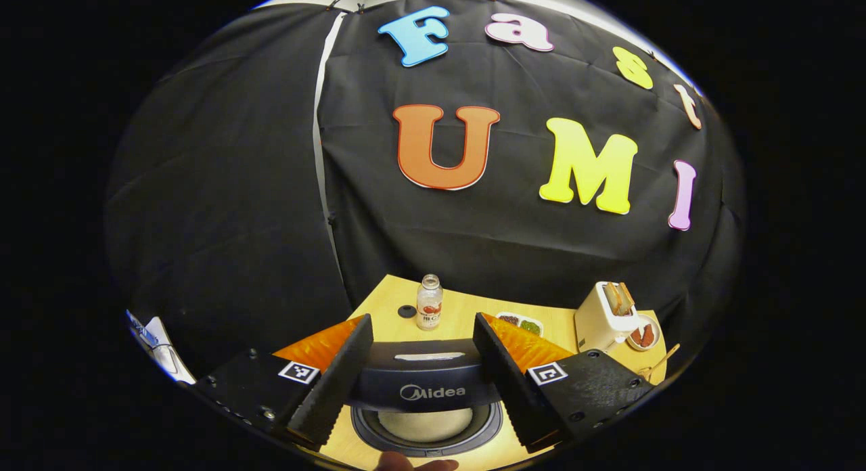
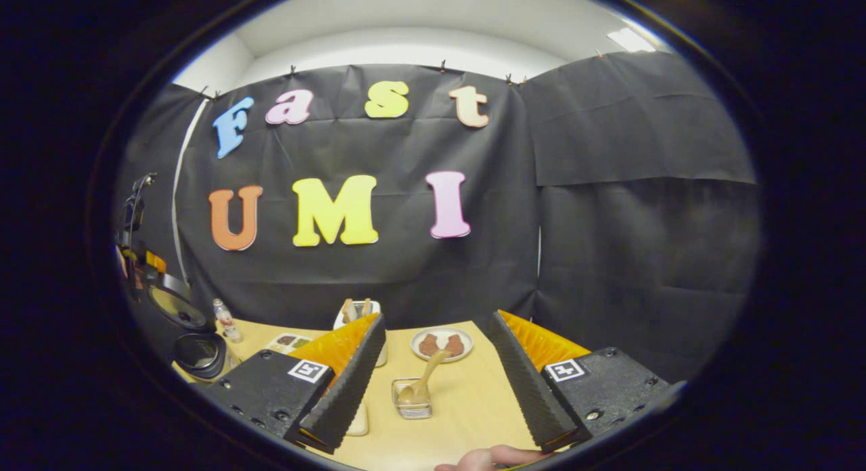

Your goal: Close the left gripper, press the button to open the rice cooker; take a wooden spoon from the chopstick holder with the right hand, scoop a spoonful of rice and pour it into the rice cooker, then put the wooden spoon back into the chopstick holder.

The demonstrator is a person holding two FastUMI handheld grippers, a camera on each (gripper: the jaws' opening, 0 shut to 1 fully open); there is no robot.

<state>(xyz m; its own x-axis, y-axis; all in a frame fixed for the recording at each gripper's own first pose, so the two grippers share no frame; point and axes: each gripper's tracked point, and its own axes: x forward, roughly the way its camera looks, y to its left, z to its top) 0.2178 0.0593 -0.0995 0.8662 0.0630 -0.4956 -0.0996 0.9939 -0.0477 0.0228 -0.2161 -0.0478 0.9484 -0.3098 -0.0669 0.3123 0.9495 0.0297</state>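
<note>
In the left gripper view, the left gripper [image 1: 423, 369] is seen spread wide above a pale wooden table [image 1: 467, 308], its two ribbed, wedge-shaped fingers [image 1: 335, 383] standing apart with nothing held between them. Between and beneath them lies the rice cooker [image 1: 423, 390], round and dark, its glossy lid raised toward the camera and the smooth pale inner pot [image 1: 425, 423] exposed below. Behind it, a small clear bottle [image 1: 429, 302] with a printed label stands upright, a flat black cap [image 1: 406, 311] just beside it on its left. Farther right, a shallow divided tray [image 1: 519, 322] is seen, then a cream, boxy toaster [image 1: 604, 317] with slices of bread upright in its slots, and a round plate [image 1: 644, 335] near its right side.

In the right gripper view, the open rice cooker [image 2: 196, 352] is seen at the far left edge, its round lid tilted up. The right gripper [image 2: 436, 379] is likewise held wide open and empty. Between its fingers, farther off on the table, a square clear-walled chopstick holder [image 2: 413, 398] is seen, with the smooth wooden spoon [image 2: 425, 379] leaning out of it, handle tilted up and to the right. Beyond it sits a round white plate [image 2: 442, 344] bearing reddish-brown pieces. Fingertips of a hand [image 2: 484, 457] are seen at the lower edge.
</note>
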